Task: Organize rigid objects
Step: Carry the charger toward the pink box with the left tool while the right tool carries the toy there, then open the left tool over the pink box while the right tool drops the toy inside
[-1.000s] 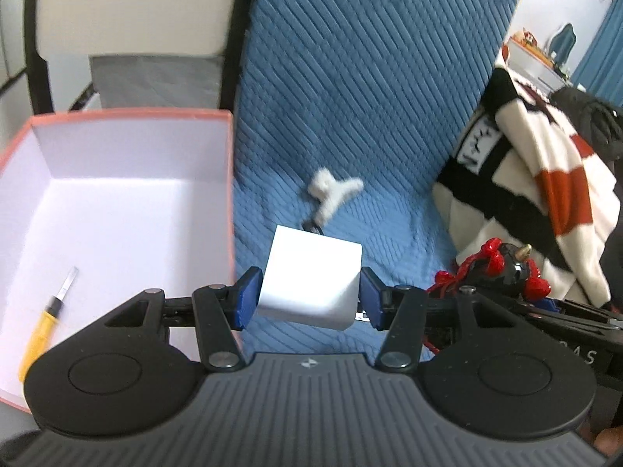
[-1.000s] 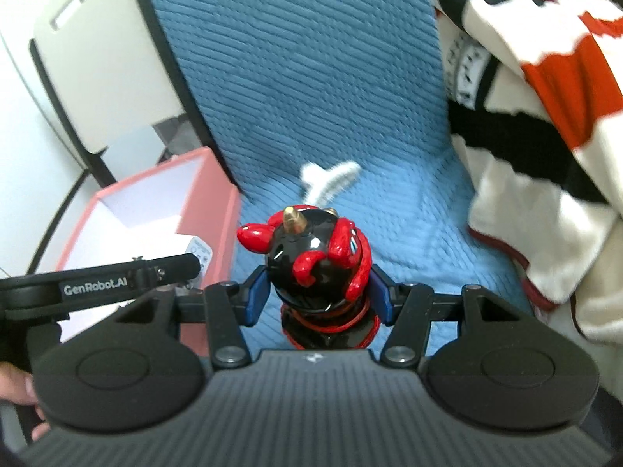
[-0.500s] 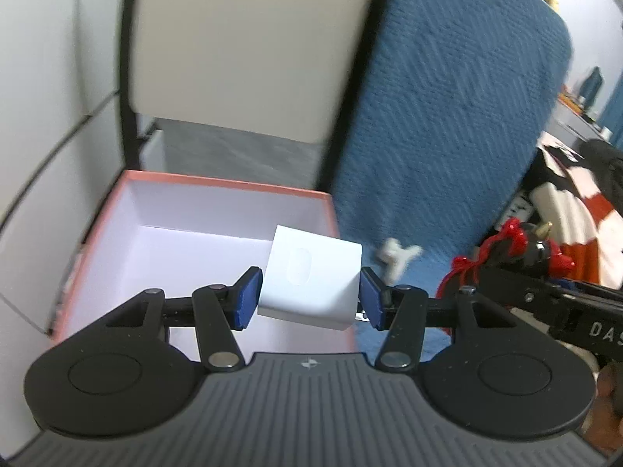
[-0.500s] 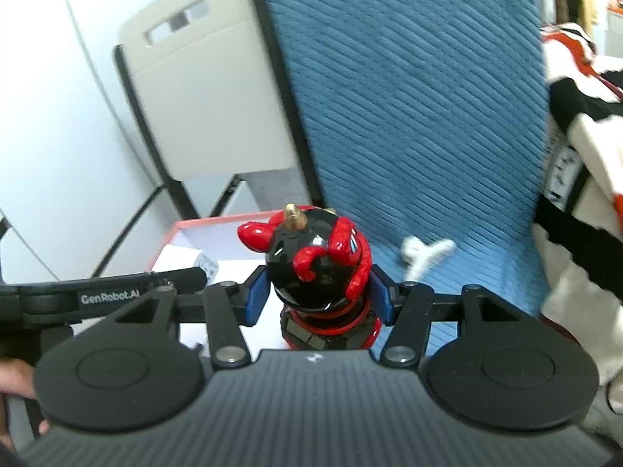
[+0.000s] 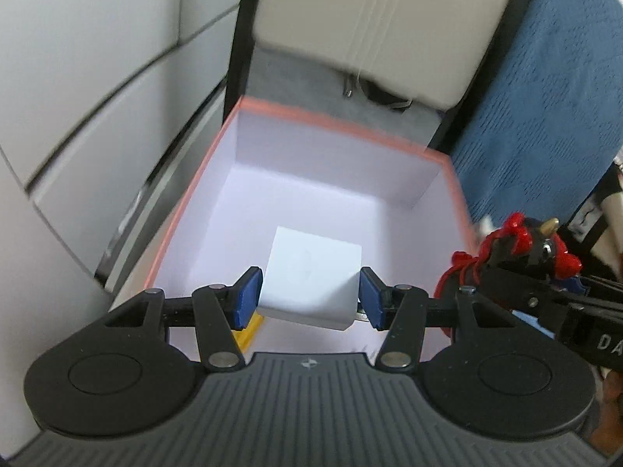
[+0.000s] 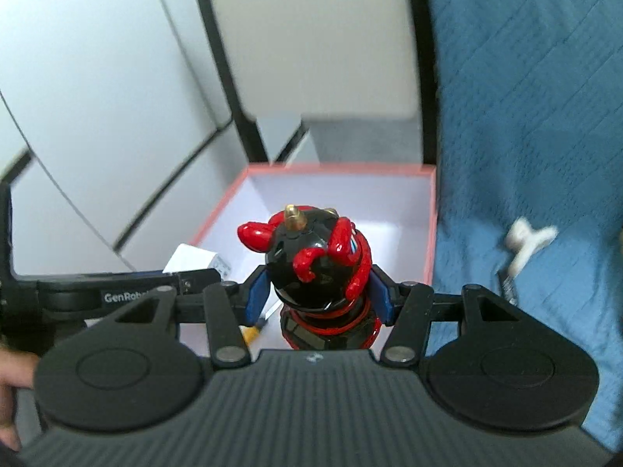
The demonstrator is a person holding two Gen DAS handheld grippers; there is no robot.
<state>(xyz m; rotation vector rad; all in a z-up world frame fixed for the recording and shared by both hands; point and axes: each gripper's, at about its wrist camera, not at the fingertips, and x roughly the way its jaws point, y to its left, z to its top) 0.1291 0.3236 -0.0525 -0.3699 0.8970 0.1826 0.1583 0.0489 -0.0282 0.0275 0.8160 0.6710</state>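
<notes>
Left wrist view: the left tongs [image 5: 309, 295] are closed partway on a white cube [image 5: 311, 278], each blue pad [image 5: 246, 297] pressed against an opposite side face. The cube is tilted, one corner lowest, and hangs over the open interior of a pink-rimmed box [image 5: 342, 126] with white inner walls. A yellow-handled tool [image 5: 249, 330] shows just under the left pad, on the box floor; most of it is hidden by the tongs. At the right edge of this view the right tongs appear side-on, carrying a red and black figurine [image 5: 518, 249] beside the box's right wall.

Right wrist view: the right tongs [image 6: 317, 292] are clamped on the figurine [image 6: 317, 260], blue pads [image 6: 379, 292] against its round black head on either side. The figurine stands upright between the fingers, gold horn uppermost, its banded base below the pads. It is held above the near part of the box [image 6: 430, 233]. The left tongs, bearing the cube [image 6: 190, 260], enter from the left over the same box.

Surroundings: a blue quilted cover [image 6: 525, 116] lies right of the box, with a white clip [image 6: 527, 243] resting on it, well apart from both tongs. A pale folding chair back [image 6: 311, 39] stands behind the box.
</notes>
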